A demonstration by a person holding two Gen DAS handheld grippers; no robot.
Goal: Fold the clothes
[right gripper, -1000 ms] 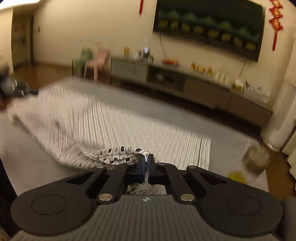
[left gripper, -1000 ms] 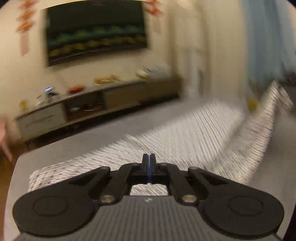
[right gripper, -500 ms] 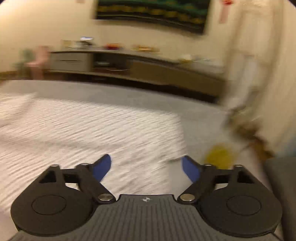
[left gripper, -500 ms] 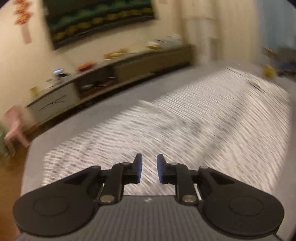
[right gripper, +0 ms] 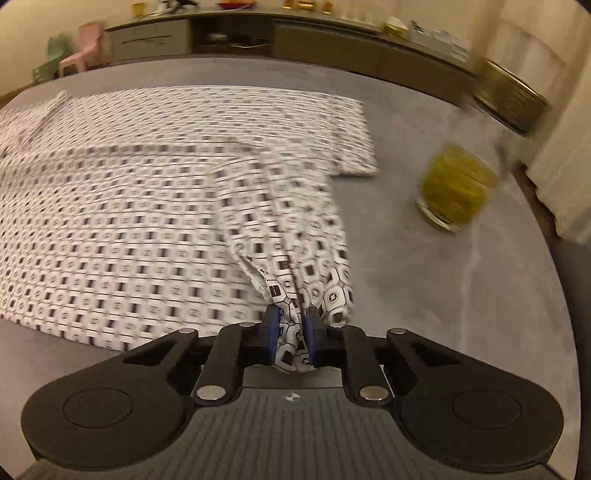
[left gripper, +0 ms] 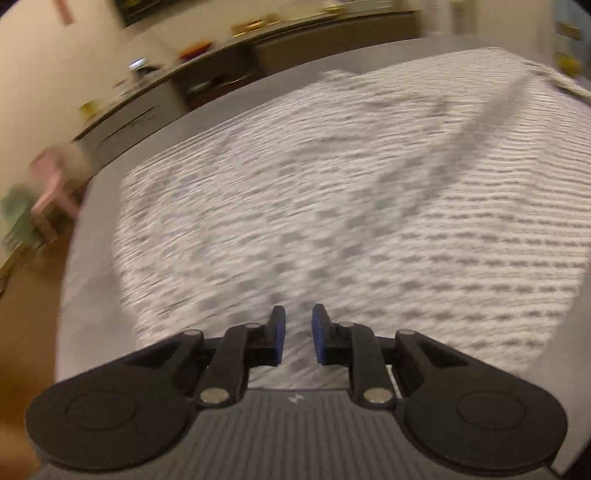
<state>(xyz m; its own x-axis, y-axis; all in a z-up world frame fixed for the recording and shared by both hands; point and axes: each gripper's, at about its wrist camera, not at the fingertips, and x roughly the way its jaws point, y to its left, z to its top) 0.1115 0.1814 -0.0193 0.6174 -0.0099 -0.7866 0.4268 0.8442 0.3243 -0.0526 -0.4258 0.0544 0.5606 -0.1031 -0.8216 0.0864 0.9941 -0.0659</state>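
Note:
A white garment with a small dark square print lies spread flat on a grey surface. In the left wrist view the garment (left gripper: 332, 184) is blurred and fills the middle. My left gripper (left gripper: 297, 325) hovers just over its near part; its jaws are closing, still a small gap apart with nothing pinched between them. In the right wrist view the garment (right gripper: 147, 221) spreads to the left. A bunched fold (right gripper: 295, 240) of it rises into my right gripper (right gripper: 291, 325), whose jaws are closing with the blue pads pressing on that fabric.
A glass with yellow contents (right gripper: 456, 184) stands on the grey surface (right gripper: 424, 277) right of the garment. A long low sideboard (right gripper: 332, 33) runs along the far wall. A pink chair (right gripper: 79, 55) stands at the far left, on the wooden floor (left gripper: 29, 295).
Both grippers dropped and tilted down toward the garment. The left went from shut to a small gap. The right let go, opened wide, then closed on a bunched fold of fabric.

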